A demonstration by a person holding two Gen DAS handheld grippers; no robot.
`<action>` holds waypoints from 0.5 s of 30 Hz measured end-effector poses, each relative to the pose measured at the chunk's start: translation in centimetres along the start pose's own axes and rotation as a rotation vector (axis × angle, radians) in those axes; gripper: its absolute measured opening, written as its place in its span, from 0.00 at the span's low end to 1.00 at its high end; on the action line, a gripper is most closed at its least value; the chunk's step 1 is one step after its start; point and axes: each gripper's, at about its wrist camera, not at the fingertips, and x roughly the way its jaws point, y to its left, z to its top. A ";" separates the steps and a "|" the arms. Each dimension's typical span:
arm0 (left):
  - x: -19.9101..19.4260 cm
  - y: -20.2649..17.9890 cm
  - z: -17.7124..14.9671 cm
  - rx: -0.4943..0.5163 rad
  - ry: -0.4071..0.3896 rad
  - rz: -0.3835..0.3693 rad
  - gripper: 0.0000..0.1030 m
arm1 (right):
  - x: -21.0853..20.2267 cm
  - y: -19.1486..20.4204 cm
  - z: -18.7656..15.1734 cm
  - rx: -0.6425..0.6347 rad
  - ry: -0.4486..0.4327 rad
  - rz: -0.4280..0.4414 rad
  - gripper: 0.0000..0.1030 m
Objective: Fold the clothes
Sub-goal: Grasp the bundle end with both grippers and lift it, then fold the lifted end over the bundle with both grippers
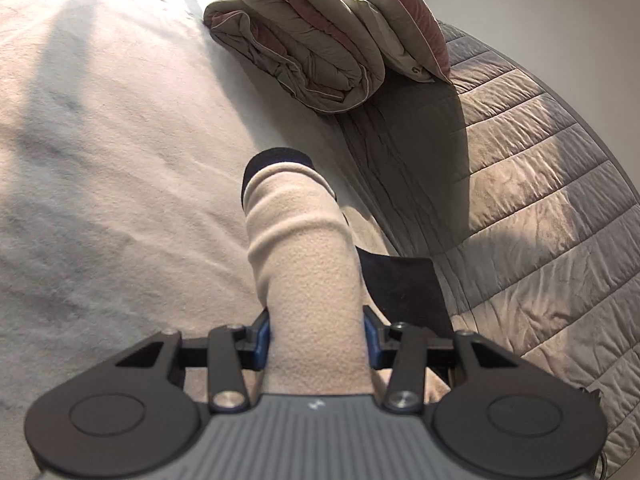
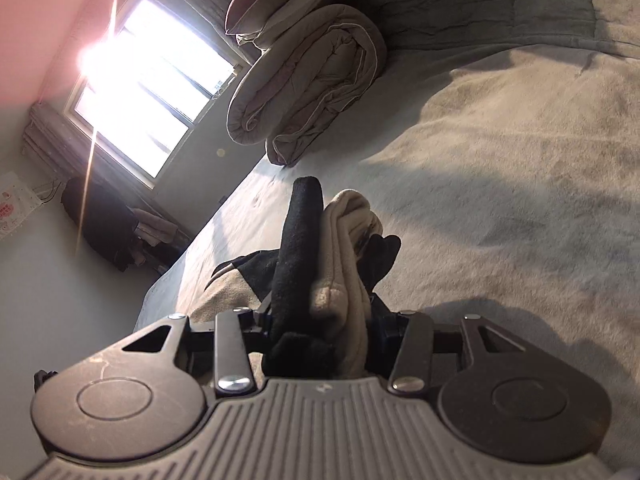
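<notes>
Left gripper [image 1: 316, 334], jaws clamped on a thick roll of the beige fleece garment [image 1: 300, 264], black-trimmed at its far end, lifted above the pale blanket [image 1: 100, 160]. Right gripper [image 2: 320, 320], jaws clamped on a bunched beige-and-black portion of the same garment, likewise off the bed. A clean fold likely requires both grips kept firm and level, the cloth drawn taut, then laid flat. The pads are buried in fabric; the garment's overall shape, sleeves and hanging part are cut off below both views.
</notes>
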 end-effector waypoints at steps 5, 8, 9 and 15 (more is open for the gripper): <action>4.3 0.6 -0.1 0.031 0.002 0.011 0.43 | 1.8 -3.0 1.4 -0.034 -0.039 -0.029 0.47; 6.1 1.7 -0.7 0.044 0.011 0.050 0.46 | 3.1 -4.5 0.9 -0.052 -0.031 -0.058 0.47; 6.3 2.1 -0.9 0.049 0.003 0.049 0.47 | 3.5 -4.9 0.5 -0.063 -0.030 -0.071 0.47; 4.7 1.5 -0.4 0.148 -0.040 0.087 0.62 | 2.9 -5.6 -0.3 -0.081 -0.086 -0.053 0.58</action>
